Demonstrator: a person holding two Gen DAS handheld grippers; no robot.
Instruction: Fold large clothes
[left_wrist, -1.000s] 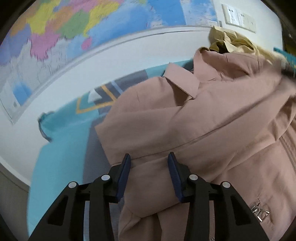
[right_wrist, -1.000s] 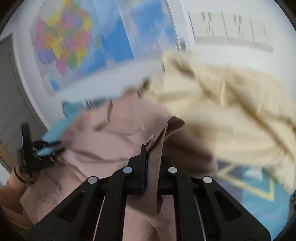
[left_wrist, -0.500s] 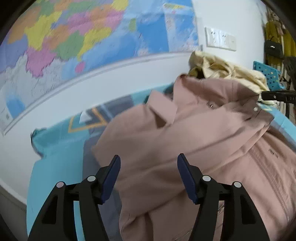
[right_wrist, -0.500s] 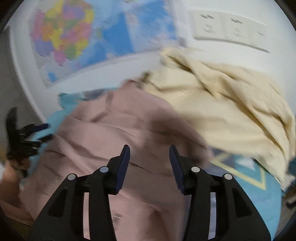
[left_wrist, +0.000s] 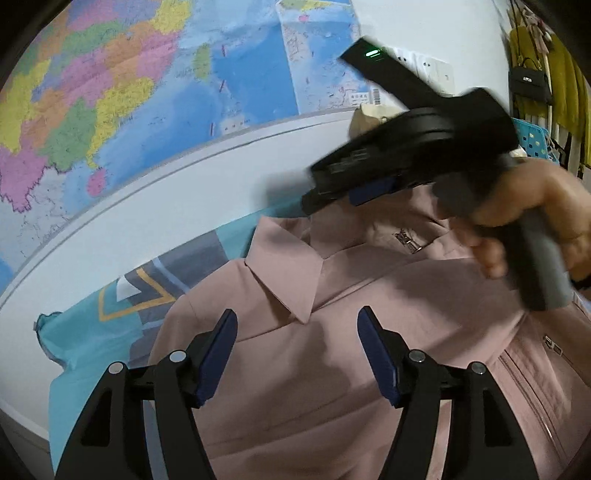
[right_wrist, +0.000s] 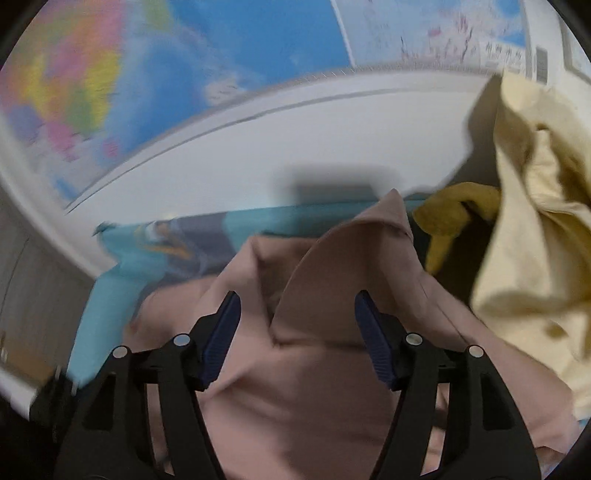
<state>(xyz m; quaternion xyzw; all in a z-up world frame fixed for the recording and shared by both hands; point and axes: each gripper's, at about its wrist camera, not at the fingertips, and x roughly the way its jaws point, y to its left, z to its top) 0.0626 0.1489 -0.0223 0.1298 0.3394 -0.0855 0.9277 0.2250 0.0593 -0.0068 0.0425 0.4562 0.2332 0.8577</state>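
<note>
A dusty pink jacket (left_wrist: 295, 387) lies spread on the bed, collar (left_wrist: 288, 273) toward the wall and zipper at the right. My left gripper (left_wrist: 297, 321) hovers over the shoulder area. Its jaws are opening and the cloth lies below them, not pinched. In the right wrist view the right gripper (right_wrist: 297, 301) hangs over the raised collar (right_wrist: 332, 288) of the jacket (right_wrist: 314, 387). Its jaws are opening too, with the collar fold between the fingers but untouched. A hand (left_wrist: 535, 206) holds that gripper above the jacket's far right part.
A crumpled cream garment (right_wrist: 535, 240) and a mustard cloth (right_wrist: 454, 214) lie right of the jacket by the wall. A teal and grey sheet (left_wrist: 92, 332) covers the bed. A map (left_wrist: 110, 92) hangs on the wall. A blue basket (left_wrist: 535, 140) and hanging clothes stand far right.
Both grippers have opened. The right one let go of the jacket's edge and swung left over the collar. The left one released the cloth fold and lifted back a little.
</note>
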